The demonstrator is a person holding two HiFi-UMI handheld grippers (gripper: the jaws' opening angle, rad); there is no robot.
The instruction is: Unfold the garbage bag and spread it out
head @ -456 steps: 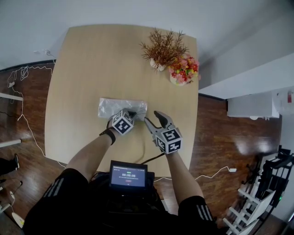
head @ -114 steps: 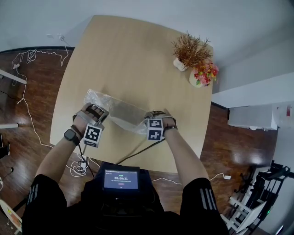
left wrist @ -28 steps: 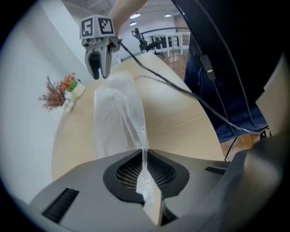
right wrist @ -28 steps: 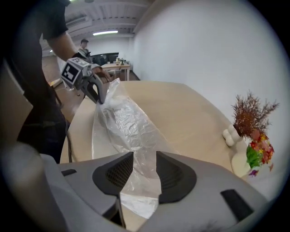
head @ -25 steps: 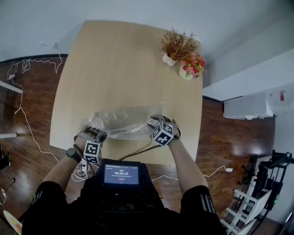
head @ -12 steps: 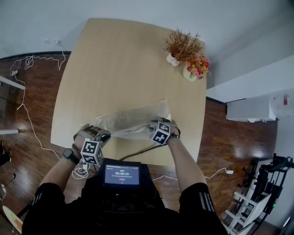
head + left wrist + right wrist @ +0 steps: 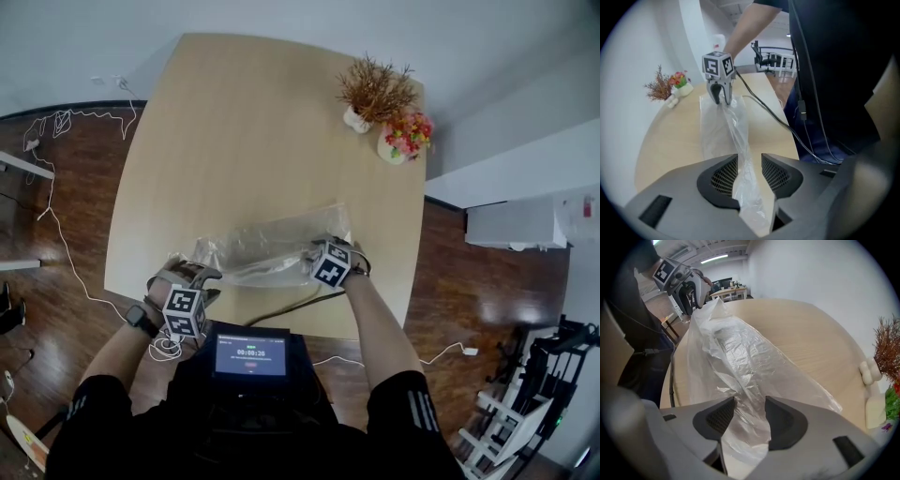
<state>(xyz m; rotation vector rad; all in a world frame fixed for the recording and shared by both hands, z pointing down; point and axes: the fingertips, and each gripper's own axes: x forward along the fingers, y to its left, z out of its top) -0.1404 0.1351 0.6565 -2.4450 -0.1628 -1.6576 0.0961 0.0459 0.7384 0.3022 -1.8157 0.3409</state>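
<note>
Two sets of jaws have just been opening, your left gripper [image 7: 190,275] and right gripper [image 7: 319,255] each slack around loose film, so the garbage bag [image 7: 267,246] lies unfolded along the near edge of the table [image 7: 244,122], mostly spread, with wrinkles still to flatten.

Clear crinkled garbage bag [image 7: 272,246], partly unfolded, lying long and rumpled, near front edge of table [image 7: 234,122]

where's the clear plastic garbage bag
In head view the bag lies along the wooden table's near edge, ends inside the just-opened jaws of left gripper and right gripper.
</note>
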